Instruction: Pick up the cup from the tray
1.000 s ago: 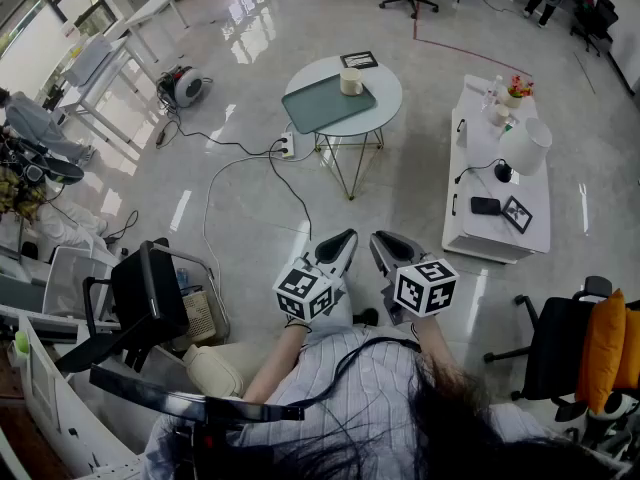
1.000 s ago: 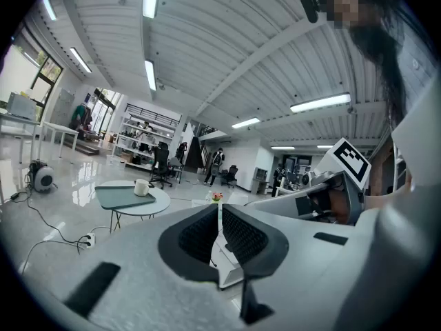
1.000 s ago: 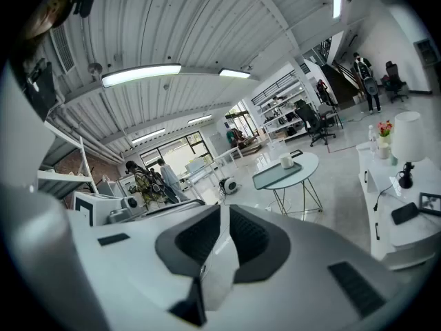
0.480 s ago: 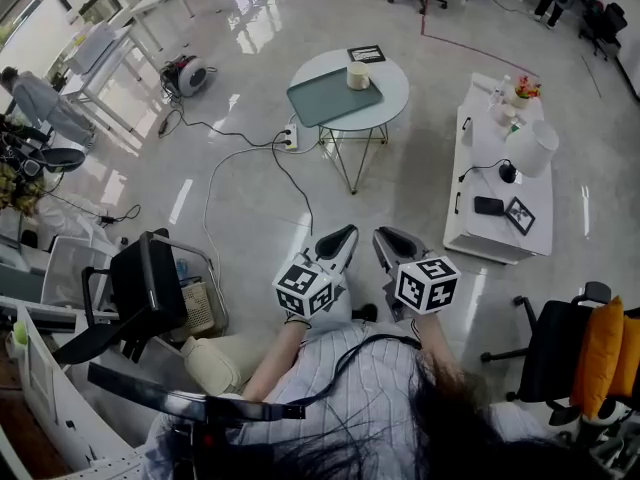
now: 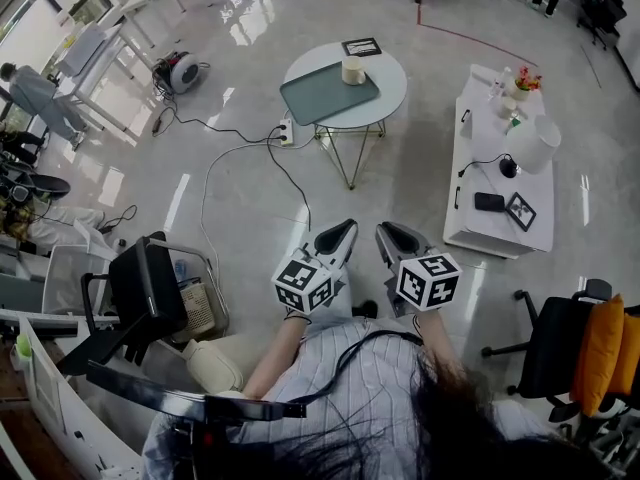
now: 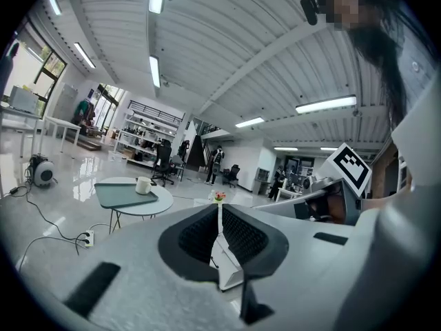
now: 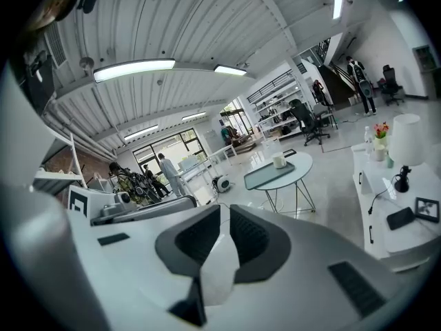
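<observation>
Both grippers, the left gripper (image 5: 338, 240) and the right gripper (image 5: 395, 240), are being held side by side, well apart from the round white desk (image 5: 390, 96). Their jaws are being kept pressed together, with nothing gripped between the dark ribbed pads (image 6: 196, 237). Against a second ago, the same pose is being kept, while the desk is being seen slightly higher in the head view. A pale cylindrical cup (image 5: 351, 70) is being carried on the desk's flat grey-green rectangular tray (image 5: 320, 96), at its far corner. The desk is being borne by thin wire legs (image 5: 345, 163) over a glossy floor (image 5: 410, 183).
</observation>
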### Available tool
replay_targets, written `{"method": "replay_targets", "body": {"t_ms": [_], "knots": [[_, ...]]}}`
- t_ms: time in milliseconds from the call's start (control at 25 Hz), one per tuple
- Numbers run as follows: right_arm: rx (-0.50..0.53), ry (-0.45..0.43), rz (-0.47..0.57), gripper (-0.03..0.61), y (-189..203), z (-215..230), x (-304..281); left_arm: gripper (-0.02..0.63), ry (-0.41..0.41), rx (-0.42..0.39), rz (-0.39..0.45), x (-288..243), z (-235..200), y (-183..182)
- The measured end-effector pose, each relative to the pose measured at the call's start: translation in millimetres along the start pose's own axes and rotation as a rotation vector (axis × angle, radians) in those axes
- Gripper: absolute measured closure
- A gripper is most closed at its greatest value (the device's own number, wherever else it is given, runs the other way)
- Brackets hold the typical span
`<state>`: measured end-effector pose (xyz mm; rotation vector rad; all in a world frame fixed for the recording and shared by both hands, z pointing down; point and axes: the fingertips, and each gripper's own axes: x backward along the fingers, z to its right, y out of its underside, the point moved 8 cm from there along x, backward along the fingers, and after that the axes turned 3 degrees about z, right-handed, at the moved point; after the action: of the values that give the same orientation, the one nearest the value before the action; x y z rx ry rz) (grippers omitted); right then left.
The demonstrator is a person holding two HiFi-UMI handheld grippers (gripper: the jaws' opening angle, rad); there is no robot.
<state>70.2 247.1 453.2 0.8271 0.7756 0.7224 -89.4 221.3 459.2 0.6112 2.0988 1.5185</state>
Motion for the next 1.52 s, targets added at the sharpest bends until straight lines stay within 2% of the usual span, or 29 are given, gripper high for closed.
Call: {"method": "replay_targets", "body": {"t_ms": [240, 600, 1160, 1360, 1520], "knots": [[-0.004, 0.011, -0.011, 0.52, -17.9, 17.7, -28.7, 0.6, 0.003, 0.015, -0.016, -28.4, -29.4, -7.9], [-0.015, 0.029, -0.004, 0.52, -63.4, 43.1, -98.4, 0.6, 0.033, 0.009, -0.02, -81.4, -96.9, -41.7], [-0.033, 0.071, 0.026, 0.52, -117.3, 52.5, -216.8, 0.6, 0.1, -0.004, -0.034, -126.9, -209.5, -84.3], [-0.047, 0.096, 0.049, 0.52, -127.9, 55.4, -238.4, 0.6, 0.111, 0.008, -0.03, -137.2, -240.1, -89.7], [-0.056, 0.124, 0.043, 0.52, -130.7, 60.4, -239.2, 0.6, 0.117, 0.03, -0.032, -142.2, -247.5, -88.6]]}}
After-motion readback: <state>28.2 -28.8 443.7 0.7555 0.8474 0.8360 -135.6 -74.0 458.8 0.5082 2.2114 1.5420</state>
